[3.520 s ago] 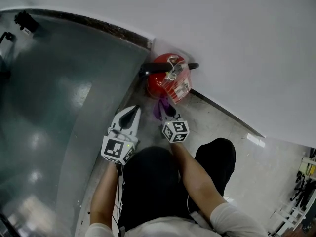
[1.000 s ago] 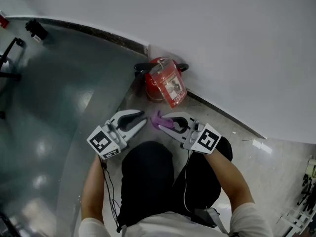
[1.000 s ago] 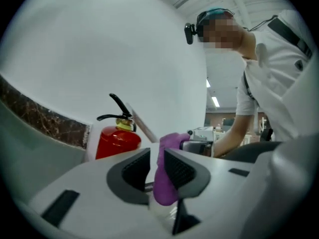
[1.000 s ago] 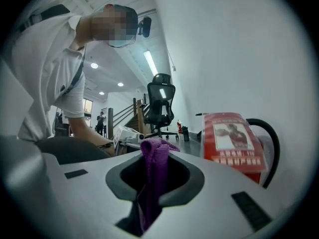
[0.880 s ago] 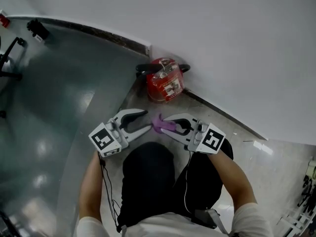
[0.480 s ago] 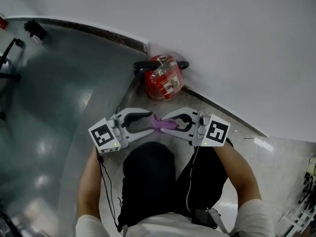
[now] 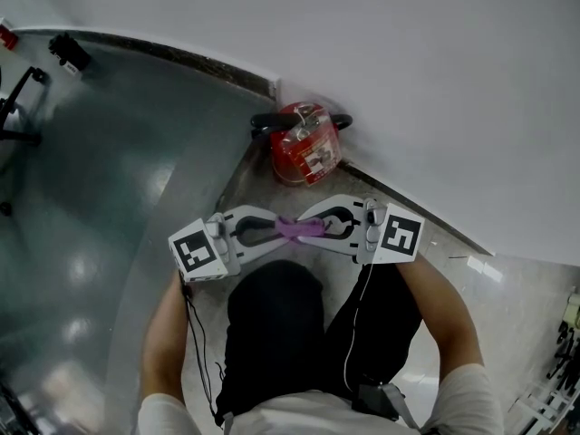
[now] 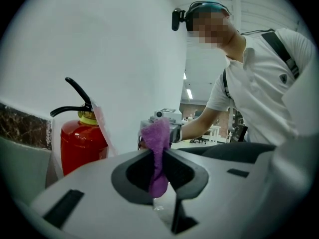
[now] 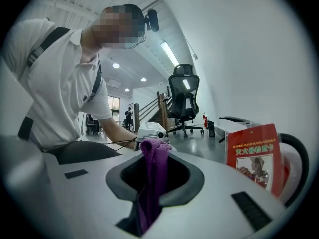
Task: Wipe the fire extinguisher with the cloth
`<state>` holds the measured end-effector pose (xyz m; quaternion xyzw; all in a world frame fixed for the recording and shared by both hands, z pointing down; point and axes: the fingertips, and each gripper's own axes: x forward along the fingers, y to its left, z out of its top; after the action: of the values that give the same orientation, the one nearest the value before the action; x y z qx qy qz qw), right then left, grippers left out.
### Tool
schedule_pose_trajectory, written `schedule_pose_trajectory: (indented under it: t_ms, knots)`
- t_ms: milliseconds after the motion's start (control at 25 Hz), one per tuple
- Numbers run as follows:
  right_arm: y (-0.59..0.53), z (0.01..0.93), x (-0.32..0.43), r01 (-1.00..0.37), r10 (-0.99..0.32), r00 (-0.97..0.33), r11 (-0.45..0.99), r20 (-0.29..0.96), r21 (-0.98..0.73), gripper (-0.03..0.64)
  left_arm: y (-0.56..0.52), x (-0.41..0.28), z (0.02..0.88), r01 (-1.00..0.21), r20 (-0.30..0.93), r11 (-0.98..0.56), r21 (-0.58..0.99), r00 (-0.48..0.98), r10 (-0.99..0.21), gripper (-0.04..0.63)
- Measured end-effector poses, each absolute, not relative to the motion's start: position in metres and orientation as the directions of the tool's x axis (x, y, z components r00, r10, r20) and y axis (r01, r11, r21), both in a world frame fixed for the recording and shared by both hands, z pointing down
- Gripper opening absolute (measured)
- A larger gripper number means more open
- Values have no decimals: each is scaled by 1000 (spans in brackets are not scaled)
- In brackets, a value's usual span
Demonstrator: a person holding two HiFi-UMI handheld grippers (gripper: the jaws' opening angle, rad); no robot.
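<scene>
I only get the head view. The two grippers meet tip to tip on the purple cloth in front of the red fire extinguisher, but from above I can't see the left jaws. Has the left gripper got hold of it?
Observer: Yes. In the left gripper view, the left gripper has just been closing. Its jaws now pinch the purple fuzzy cloth, whose end bunches up beyond the tips.
Operator: And the right one?
Observer: In the right gripper view, the right gripper is shut on the same cloth, which trails down through the gap behind the tips.
Operator: Anything on the extinguisher that I miss from above?
Observer: The left gripper view shows the red cylindrical fire extinguisher from the side, with a yellow collar round its top.
</scene>
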<state>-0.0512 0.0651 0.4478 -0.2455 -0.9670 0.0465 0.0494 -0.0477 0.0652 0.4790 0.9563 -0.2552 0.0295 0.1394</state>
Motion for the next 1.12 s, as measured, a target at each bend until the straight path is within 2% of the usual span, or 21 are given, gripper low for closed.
schedule_pose_trajectory:
  t_ms: [240, 400, 480, 600, 720, 800, 920, 960, 1000, 1040, 1120]
  knots:
    - [64, 450, -51, 481, 490, -870, 869, 60, -120, 58, 71, -44, 480, -463, 130, -844, 269, 886, -445, 41]
    - [66, 450, -48, 474, 483, -874, 871, 49, -133, 58, 69, -41, 482, -491, 163, -842, 222, 870, -465, 46]
    - [66, 448, -46, 473, 482, -874, 873, 62, -119, 58, 64, -40, 480, -516, 169, -835, 191, 855, -490, 73]
    - [68, 449, -45, 483, 490, -867, 871, 93, -86, 58, 60, -42, 479, -526, 177, -835, 161, 848, -500, 151]
    - [66, 449, -46, 477, 483, -870, 875, 101, -82, 58, 68, -35, 489, -484, 238, -866, 128, 863, -447, 222]
    - [64, 446, -48, 475, 480, -872, 877, 98, -71, 58, 73, -28, 495, -451, 267, -886, 108, 872, -411, 229]
    - [67, 444, -51, 497, 498, -860, 867, 110, -35, 58, 65, -26, 484, -480, 200, -867, 138, 870, -450, 227]
    - [68, 444, -52, 503, 503, -857, 864, 113, -31, 58, 61, -28, 480, -500, 177, -854, 146, 862, -475, 208]
    - [69, 444, -53, 505, 505, -856, 863, 113, -32, 58, 57, -30, 477, -517, 162, -843, 150, 854, -495, 127]
    - [69, 444, -54, 502, 503, -857, 864, 109, -38, 58, 56, -32, 476, -527, 154, -836, 152, 848, -506, 86]
    - [68, 445, -55, 498, 500, -860, 866, 108, -45, 58, 56, -34, 477, -526, 158, -836, 158, 849, -504, 69]
